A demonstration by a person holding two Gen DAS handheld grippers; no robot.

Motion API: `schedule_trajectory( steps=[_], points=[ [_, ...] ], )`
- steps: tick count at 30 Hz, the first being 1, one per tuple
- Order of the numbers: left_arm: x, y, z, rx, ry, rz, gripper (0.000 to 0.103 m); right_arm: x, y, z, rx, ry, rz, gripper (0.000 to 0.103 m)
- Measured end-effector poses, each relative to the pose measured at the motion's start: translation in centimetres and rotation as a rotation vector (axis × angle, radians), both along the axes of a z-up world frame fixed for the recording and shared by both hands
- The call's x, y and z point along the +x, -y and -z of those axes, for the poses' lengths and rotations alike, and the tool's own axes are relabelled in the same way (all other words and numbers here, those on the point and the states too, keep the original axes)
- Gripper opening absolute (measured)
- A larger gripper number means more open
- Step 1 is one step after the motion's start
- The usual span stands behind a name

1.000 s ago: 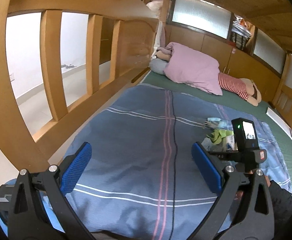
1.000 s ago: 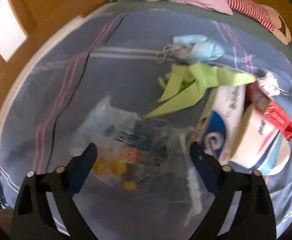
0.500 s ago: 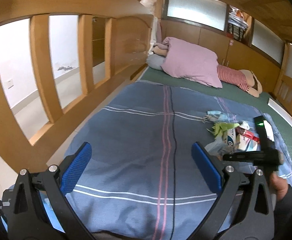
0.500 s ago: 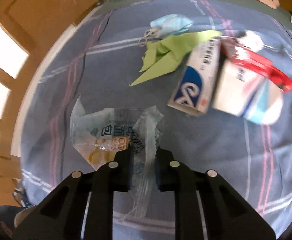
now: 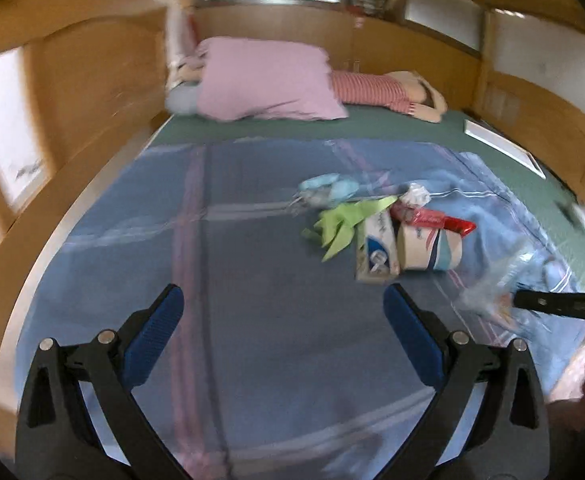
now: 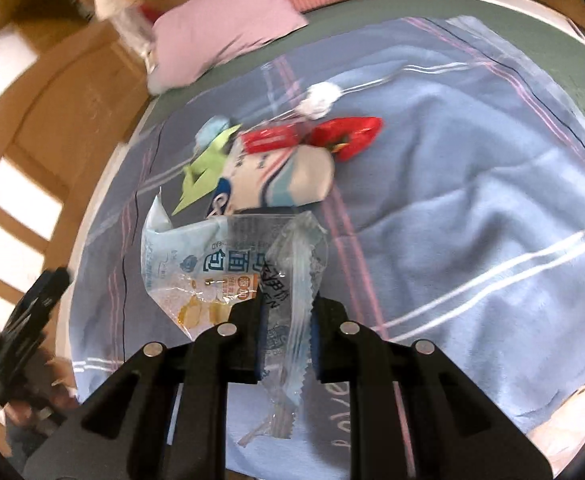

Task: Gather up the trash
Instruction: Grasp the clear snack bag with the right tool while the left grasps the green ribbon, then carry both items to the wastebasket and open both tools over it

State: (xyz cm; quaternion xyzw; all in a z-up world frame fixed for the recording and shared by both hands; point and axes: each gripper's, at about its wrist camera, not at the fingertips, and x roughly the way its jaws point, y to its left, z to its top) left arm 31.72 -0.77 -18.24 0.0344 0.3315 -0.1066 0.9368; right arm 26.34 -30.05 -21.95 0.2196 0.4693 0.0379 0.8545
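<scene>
pinching a clear bread wrapper [image 6: 228,268], the right gripper [image 6: 286,340] has jaws clamped on it above the blue blanket [image 6: 472,208]; left gripper [image 5: 282,336] jaws gape wide.

Left wrist view: low over the bed's foot edge, facing along the blue blanket [image 5: 252,280] toward the pink pillow [image 5: 268,76] at the head. Right wrist view: higher, close, tilted down near the bed's right edge. Shared: trash pile [image 5: 380,228] [image 6: 276,168], pillow, blanket.
</scene>
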Motion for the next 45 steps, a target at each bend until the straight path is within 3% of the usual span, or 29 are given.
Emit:
schedule_trajectory(
  steps=[5, 13, 17, 21, 23, 24, 26, 27, 28, 30, 36, 45],
  points=[
    [5.2, 3.6, 2.3, 0.082, -0.015, 0.048, 0.1, -0.6, 1.4, 0.2, 0.069, 0.031, 0.021, 0.019],
    [14.2, 6.7, 6.3, 0.056, -0.116, 0.073, 0.1, -1.5, 2.8, 0.0, 0.11, 0.048, 0.037, 0.021],
    [16.7, 7.8, 8.3, 0.024, -0.185, 0.092, 0.099, -1.8, 3.1, -0.1, 0.113, 0.053, 0.04, 0.021],
    [18.0, 8.8, 9.9, 0.069, -0.211, 0.114, 0.095, -1.9, 3.4, 0.0, 0.129, 0.054, 0.041, 0.021],
    [18.3, 8.6, 10.0, 0.042, -0.22, 0.109, 0.095, -1.9, 3.5, 0.0, 0.141, 0.053, 0.04, 0.021],
    [18.4, 8.6, 9.9, 0.034, -0.224, 0.105, 0.092, -1.9, 3.5, 0.1, 0.146, 0.051, 0.038, 0.021],
    [19.0, 8.6, 10.3, 0.027, -0.251, 0.108, 0.069, -1.9, 3.5, 0.1, 0.142, 0.05, 0.038, 0.021],
    [19.4, 8.6, 10.6, 0.036, -0.271, 0.11, 0.052, -1.9, 3.6, 0.0, 0.143, 0.051, 0.038, 0.021],
    [19.7, 8.7, 11.0, 0.032, -0.289, 0.116, 0.05, -1.9, 3.6, 0.0, 0.145, 0.052, 0.038, 0.021],
    [19.5, 8.8, 10.8, 0.023, -0.276, 0.131, 0.04, -2.0, 3.8, 0.0, 0.15, 0.053, 0.045, 0.021],
    [17.6, 9.4, 9.4, 0.051, -0.224, 0.165, 0.028, -2.2, 3.6, -0.3, 0.131, 0.069, 0.049, 0.021],
    [10.0, 7.8, 1.4, 0.065, -0.049, 0.051, 0.028, -3.7, 3.0, -2.3, 0.032, 0.157, 0.107, 0.021]
  ],
)
